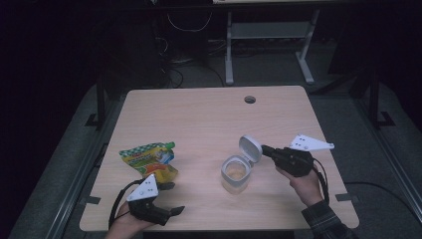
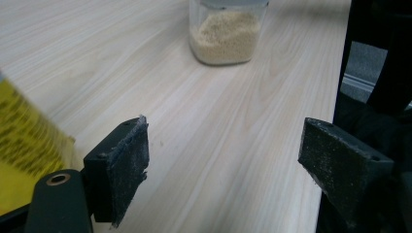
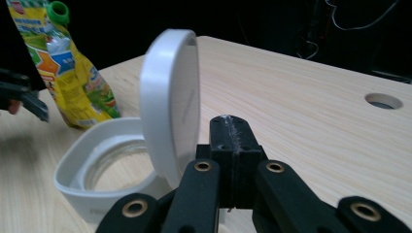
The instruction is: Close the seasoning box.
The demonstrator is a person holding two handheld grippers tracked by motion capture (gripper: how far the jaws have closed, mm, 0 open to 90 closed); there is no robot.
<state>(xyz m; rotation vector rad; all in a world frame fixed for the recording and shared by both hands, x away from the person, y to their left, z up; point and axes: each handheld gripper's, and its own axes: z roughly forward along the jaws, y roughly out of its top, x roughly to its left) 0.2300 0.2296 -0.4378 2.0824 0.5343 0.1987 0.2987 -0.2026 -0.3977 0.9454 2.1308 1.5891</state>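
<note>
A light wooden table (image 1: 199,119) is standing in a dark room, with a round hole (image 1: 250,99) near its far edge. The jar (image 1: 235,174) is sitting right of the middle, its white lid (image 1: 250,148) standing open. The right gripper (image 1: 264,149) is pressed together beside the lid. The left gripper (image 1: 171,198), spread wide, is hovering near the yellow pouch (image 1: 149,160).

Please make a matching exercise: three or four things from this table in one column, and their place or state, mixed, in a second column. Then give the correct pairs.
Things:
1. jar
2. lid
3. pouch
4. left gripper

States:
A. jaws open, nothing between them
B. white, flipped up
C. yellow and green, beside the left gripper
D. clear, holds pale grains

Pairs: 1-D, 2-B, 3-C, 4-A
</note>
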